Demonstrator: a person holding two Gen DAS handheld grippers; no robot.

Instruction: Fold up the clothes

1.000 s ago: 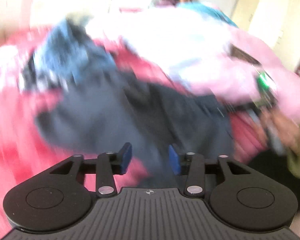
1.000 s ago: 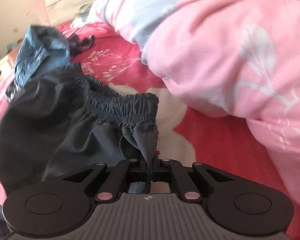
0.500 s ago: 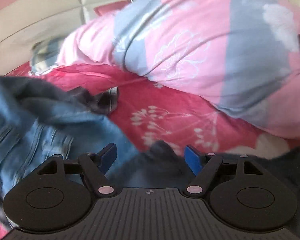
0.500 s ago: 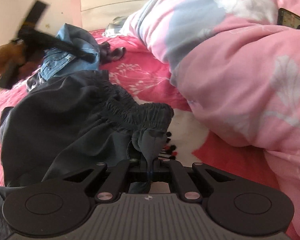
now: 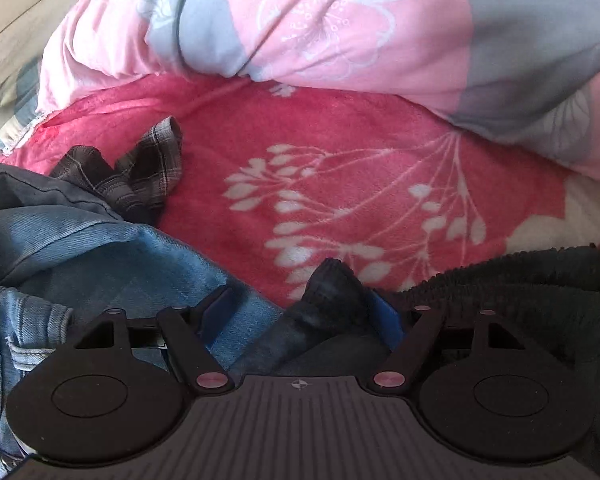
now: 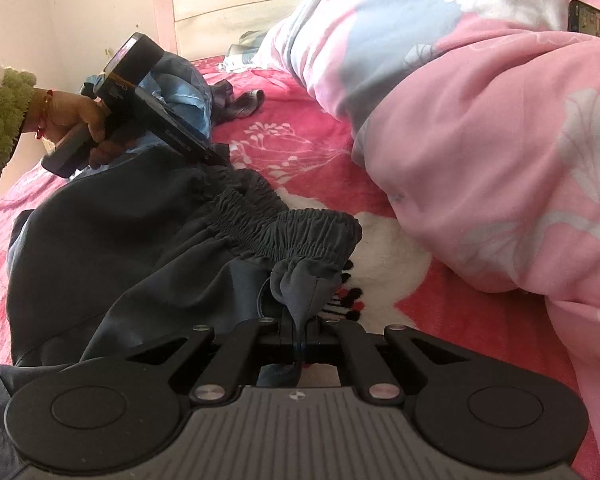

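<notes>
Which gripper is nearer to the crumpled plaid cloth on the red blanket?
Left. The left gripper sits just short of the plaid cloth; the right gripper, shut on the dark trousers, is well back.

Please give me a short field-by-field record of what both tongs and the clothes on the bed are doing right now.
surface: red floral blanket on a bed
garment in work: dark grey trousers with elastic waistband
right tongs: shut on a pinch of trouser fabric just below the waistband
left tongs: open, one waistband end between the fingers, not yet closed
nearby clothes: blue jeans, plaid cloth
bedding: pink and grey duvet bunched behind
fold progress: trousers rumpled, no fold visible
</notes>
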